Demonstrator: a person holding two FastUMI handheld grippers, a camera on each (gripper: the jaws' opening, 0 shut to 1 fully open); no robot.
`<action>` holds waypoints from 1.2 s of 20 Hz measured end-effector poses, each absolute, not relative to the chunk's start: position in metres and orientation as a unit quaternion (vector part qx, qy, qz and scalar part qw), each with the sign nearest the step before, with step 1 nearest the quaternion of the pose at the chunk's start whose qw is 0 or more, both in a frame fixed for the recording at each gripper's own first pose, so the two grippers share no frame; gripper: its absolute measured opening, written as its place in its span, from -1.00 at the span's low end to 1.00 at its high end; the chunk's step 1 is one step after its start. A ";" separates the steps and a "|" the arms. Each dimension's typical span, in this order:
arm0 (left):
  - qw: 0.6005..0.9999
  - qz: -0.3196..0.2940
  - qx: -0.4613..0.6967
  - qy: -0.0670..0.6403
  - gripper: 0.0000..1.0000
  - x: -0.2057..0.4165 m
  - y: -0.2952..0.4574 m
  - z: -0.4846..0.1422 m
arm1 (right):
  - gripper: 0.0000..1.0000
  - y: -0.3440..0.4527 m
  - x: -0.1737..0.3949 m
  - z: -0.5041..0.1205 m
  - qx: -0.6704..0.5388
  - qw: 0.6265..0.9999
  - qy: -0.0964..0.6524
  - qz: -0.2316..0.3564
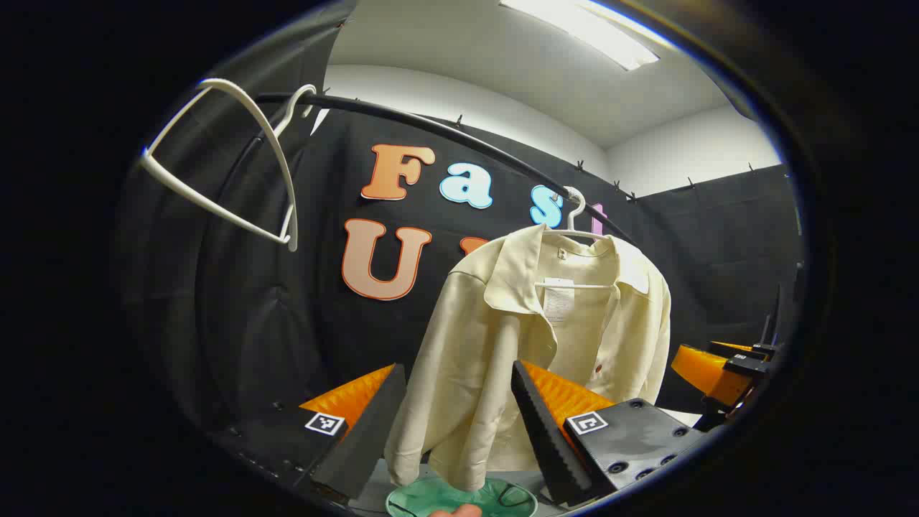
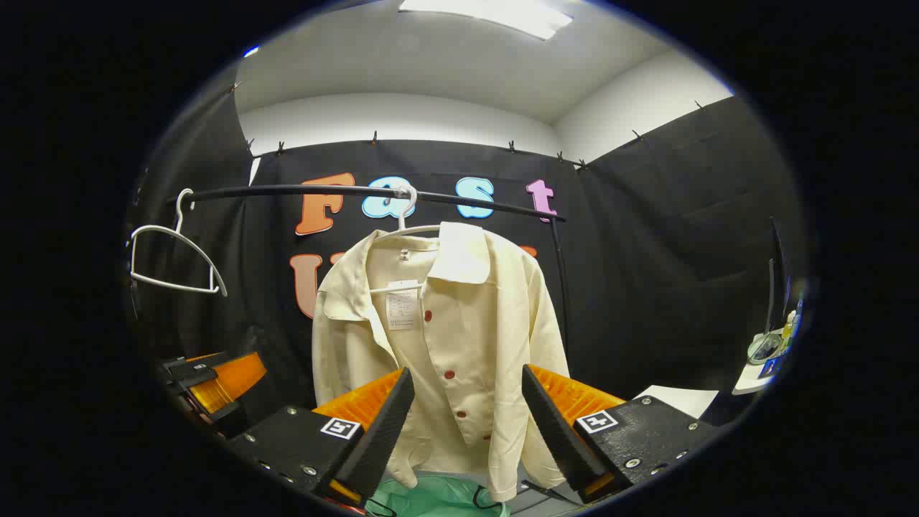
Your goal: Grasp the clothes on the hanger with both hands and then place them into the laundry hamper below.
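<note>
spread left tongs (image 1: pixel 459 424) before shirt (image 1: pixel 567 323)

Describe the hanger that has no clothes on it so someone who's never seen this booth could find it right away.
Find the black rail running across the black cloth wall. Two white hangers hook over it: one carries a cream shirt, hanging above the green hamper. The empty hanger hangs apart, near the rail's far end from the shirt in both gripper views; it is a bare white frame with nothing draped on it.
</note>
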State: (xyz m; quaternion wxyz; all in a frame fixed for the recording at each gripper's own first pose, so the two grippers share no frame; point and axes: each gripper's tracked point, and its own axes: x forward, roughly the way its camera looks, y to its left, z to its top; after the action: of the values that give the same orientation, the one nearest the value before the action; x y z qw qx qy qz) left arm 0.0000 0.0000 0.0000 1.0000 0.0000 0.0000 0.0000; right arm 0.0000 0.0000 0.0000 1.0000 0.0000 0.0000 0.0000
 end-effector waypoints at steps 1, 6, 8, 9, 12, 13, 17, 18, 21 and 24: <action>1.000 0.000 0.001 0.001 0.93 0.000 0.000 0.000 | 0.87 0.001 -0.001 -0.002 0.000 1.000 0.002 0.000; 1.000 0.001 -0.001 0.004 0.93 -0.003 -0.002 -0.003 | 0.88 0.004 -0.004 0.002 -0.003 1.000 0.000 0.004; 1.000 0.001 0.001 0.005 0.93 -0.003 -0.001 -0.004 | 0.87 0.005 -0.003 0.000 -0.004 1.000 0.002 0.006; 1.000 0.002 0.003 0.004 0.93 -0.003 -0.001 -0.004 | 0.87 0.006 -0.003 0.000 -0.003 1.000 0.003 0.006; 1.000 0.004 0.008 -0.001 0.92 -0.002 0.000 -0.001 | 0.88 0.007 -0.003 -0.003 -0.005 1.000 0.005 0.005; 1.000 0.004 0.010 -0.001 0.93 -0.003 0.000 -0.001 | 0.88 0.007 -0.002 -0.003 -0.005 1.000 0.005 0.005; 1.000 0.004 0.011 -0.002 0.93 -0.002 0.000 -0.001 | 0.87 0.010 -0.002 -0.002 -0.006 1.000 0.004 0.008; 1.000 0.003 0.012 -0.002 0.93 -0.002 0.000 -0.001 | 0.88 0.010 -0.002 -0.002 -0.006 1.000 0.004 0.008; 1.000 0.004 0.013 -0.003 0.93 -0.003 0.000 0.000 | 0.88 0.011 0.000 -0.005 -0.007 1.000 0.007 0.009; 1.000 0.007 0.015 -0.004 0.93 -0.003 0.002 0.000 | 0.88 0.013 0.002 -0.004 -0.010 1.000 0.006 0.012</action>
State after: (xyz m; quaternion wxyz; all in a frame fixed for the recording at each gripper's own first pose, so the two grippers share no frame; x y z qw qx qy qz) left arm -0.0025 0.0016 0.0003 0.9999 0.0146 -0.0044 0.0067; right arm 0.0017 0.0131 -0.0039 0.9999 -0.0103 0.0058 0.0120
